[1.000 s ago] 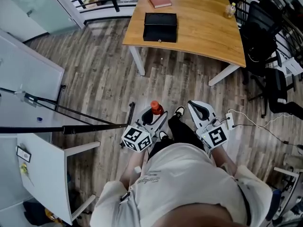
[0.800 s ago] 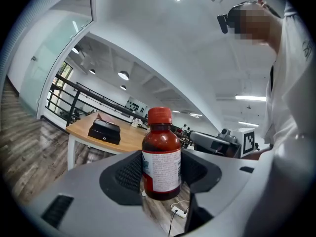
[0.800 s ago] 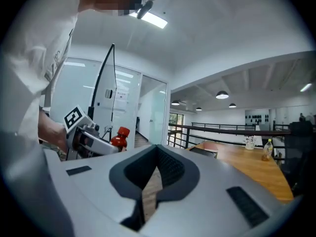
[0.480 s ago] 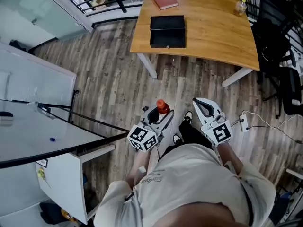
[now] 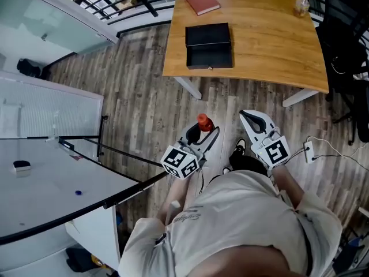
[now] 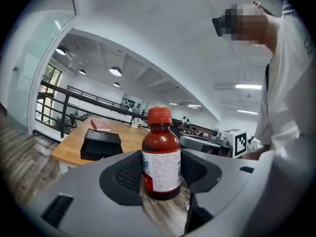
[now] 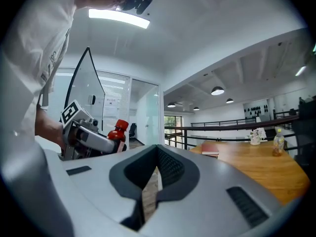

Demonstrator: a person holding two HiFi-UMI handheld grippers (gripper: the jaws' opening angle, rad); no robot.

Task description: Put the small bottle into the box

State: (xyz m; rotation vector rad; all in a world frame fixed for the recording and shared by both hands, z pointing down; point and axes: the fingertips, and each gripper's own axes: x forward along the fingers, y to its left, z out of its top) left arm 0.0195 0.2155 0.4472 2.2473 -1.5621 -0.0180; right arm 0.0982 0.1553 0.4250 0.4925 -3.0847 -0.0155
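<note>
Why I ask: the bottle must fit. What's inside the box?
Cannot be seen: the box on the table looks shut, its lid covering the inside. Only its black outside shows.

Light wooden table (image 5: 271,45) on white legs, up at the top of the head view, standing on a grey-brown plank floor (image 5: 144,91). On the tabletop: a flat black rectangular box (image 5: 209,45) near the front-left edge, and just behind it, apart from it, a thin red book (image 5: 202,1) lying flat and slightly skewed. Over at the far right corner, a small clear bottle with a yellow cap (image 5: 300,4) stands upright, well apart from both. Down on the floor to the right, a white power strip (image 5: 309,153) with its cable trailing off. Left side now: a white table (image 5: 52,189) carrying a small dark object (image 5: 22,165) and a tiny blue item (image 5: 78,193), too small to identify
</note>
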